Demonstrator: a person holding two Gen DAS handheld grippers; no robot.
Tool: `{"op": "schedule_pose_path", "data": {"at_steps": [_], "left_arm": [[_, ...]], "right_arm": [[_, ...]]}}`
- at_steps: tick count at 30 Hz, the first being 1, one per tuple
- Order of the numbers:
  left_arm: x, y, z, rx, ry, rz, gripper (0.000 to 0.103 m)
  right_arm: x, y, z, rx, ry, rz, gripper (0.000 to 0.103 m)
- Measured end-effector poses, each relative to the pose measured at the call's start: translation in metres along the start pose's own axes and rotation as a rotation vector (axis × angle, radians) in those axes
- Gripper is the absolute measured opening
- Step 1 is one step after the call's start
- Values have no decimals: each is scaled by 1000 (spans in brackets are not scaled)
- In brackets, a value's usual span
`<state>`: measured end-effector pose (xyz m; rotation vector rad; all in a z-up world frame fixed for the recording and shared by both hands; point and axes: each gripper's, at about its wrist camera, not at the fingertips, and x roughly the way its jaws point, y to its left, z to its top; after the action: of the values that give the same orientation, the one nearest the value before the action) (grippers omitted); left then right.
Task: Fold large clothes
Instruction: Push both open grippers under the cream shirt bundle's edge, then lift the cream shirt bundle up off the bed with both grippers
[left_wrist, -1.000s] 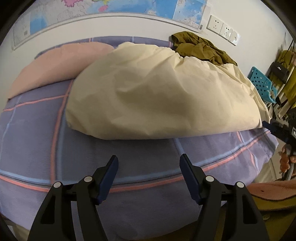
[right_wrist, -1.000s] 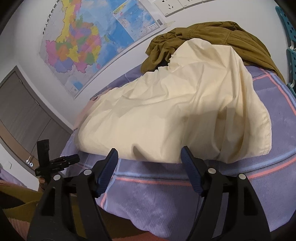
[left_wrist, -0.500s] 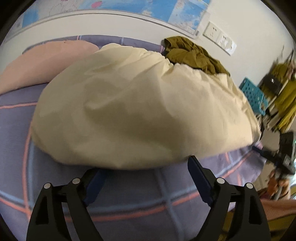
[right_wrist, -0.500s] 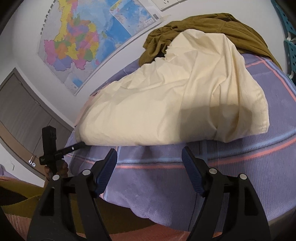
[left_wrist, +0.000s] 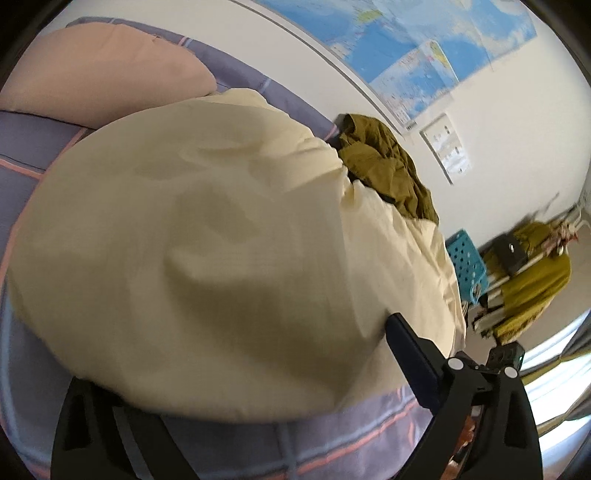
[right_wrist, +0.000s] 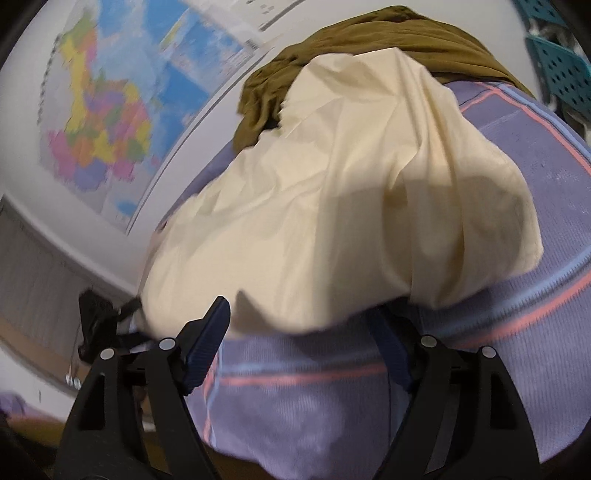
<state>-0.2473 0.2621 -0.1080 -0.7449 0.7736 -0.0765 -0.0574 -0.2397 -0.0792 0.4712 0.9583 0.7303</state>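
A large cream cloth (left_wrist: 221, 240) lies bunched on the bed, and it also fills the middle of the right wrist view (right_wrist: 332, 203). My left gripper (left_wrist: 240, 350) is at its near edge with jaws opening. The edge drapes over the left finger and hides it, while the right finger (left_wrist: 406, 350) rests on top of the cloth. My right gripper (right_wrist: 299, 310) is at the other end of that near edge, its jaws also opening. Its left finger (right_wrist: 210, 332) shows clear of the cloth and its right finger is tucked under the hem. Neither gripper pinches the cloth.
An olive garment (left_wrist: 384, 166) lies crumpled behind the cream cloth by the wall (right_wrist: 369, 48). The bed has a purple plaid sheet (left_wrist: 332, 435) and a pink pillow (left_wrist: 103, 70). A blue basket (left_wrist: 465, 262) and a rack of olive clothes (left_wrist: 532, 273) stand beyond the bed.
Both grippers have moved in to the cream cloth's near edge and rolled. The left jaws have widened. The hem now lies between each pair of fingers instead of ahead of them.
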Motion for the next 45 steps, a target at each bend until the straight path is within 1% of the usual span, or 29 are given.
{"op": "schedule_pose_path", "data": {"at_steps": [3, 5, 6, 7, 9, 11, 13, 15, 17, 18, 19, 20, 21, 23, 25, 26, 27, 28, 29, 31, 32, 35, 37, 39, 41, 42, 43, 44, 45], "left_arm": [[5, -1, 7, -19, -7, 3, 92], [8, -5, 10, -13, -16, 33, 85], [11, -8, 11, -3, -14, 45, 83], [11, -8, 11, 1, -17, 54, 78], [12, -14, 12, 24, -27, 74, 78], [18, -16, 14, 49, -2, 106, 78], [20, -11, 14, 35, 0, 90, 78], [19, -10, 15, 40, 1, 87, 78], [19, -10, 15, 42, -1, 90, 78], [20, -10, 16, 43, -1, 92, 78], [20, -10, 17, 41, -2, 91, 79], [20, -9, 18, 41, -3, 88, 79], [21, -10, 18, 43, -1, 88, 79], [21, -11, 20, 45, 1, 91, 79], [22, -10, 20, 43, 1, 91, 78], [21, -10, 20, 42, 0, 93, 75], [21, -10, 20, 43, -1, 102, 74], [21, -11, 20, 48, -1, 106, 73], [21, -11, 19, 53, -2, 109, 70], [21, -11, 19, 55, -8, 120, 68], [21, -12, 19, 54, -10, 122, 65], [21, -11, 19, 45, -16, 130, 59], [21, -10, 20, 39, -16, 134, 53], [22, -9, 20, 36, -14, 128, 48], [22, -8, 20, 44, -10, 122, 47], [23, -8, 20, 55, -1, 115, 48], [24, -9, 21, 60, 5, 110, 51], [24, -9, 21, 68, 8, 101, 54], [26, -10, 22, 73, 14, 88, 61]], "right_arm": [[9, 2, 7, 42, -60, -26, 80], [14, 3, 12, 70, -97, -40, 81], [18, 4, 15, 82, -111, -49, 82], [20, 5, 17, 88, -119, -58, 84], [25, 7, 20, 100, -140, -68, 87], [29, 8, 21, 96, -157, -100, 87], [30, 9, 21, 82, -161, -128, 84], [27, 6, 18, 119, -180, -136, 79], [23, 4, 14, 153, -199, -153, 78], [21, 3, 13, 159, -208, -159, 79], [22, 3, 13, 161, -208, -153, 86], [24, 5, 15, 144, -203, -143, 90], [28, 8, 18, 123, -188, -142, 97], [34, 14, 22, 113, -186, -163, 98], [41, 16, 26, 88, -188, -163, 98], [41, 16, 27, 91, -192, -157, 98], [43, 15, 29, 85, -183, -148, 97], [43, 15, 30, 82, -179, -144, 90], [42, 12, 30, 89, -182, -142, 84], [40, 4, 31, 97, -169, -127, 68], [38, 0, 30, 118, -173, -112, 63], [35, -8, 31, 147, -166, -69, 54], [35, -12, 30, 166, -168, -32, 43], [36, -16, 30, 192, -166, 17, 41], [41, -19, 32, 214, -140, 56, 42], [41, -19, 34, 219, -135, 61, 49], [42, -18, 35, 226, -140, 73, 63], [43, -11, 39, 217, -139, 98, 74], [46, -4, 42, 190, -127, 100, 87]]}}
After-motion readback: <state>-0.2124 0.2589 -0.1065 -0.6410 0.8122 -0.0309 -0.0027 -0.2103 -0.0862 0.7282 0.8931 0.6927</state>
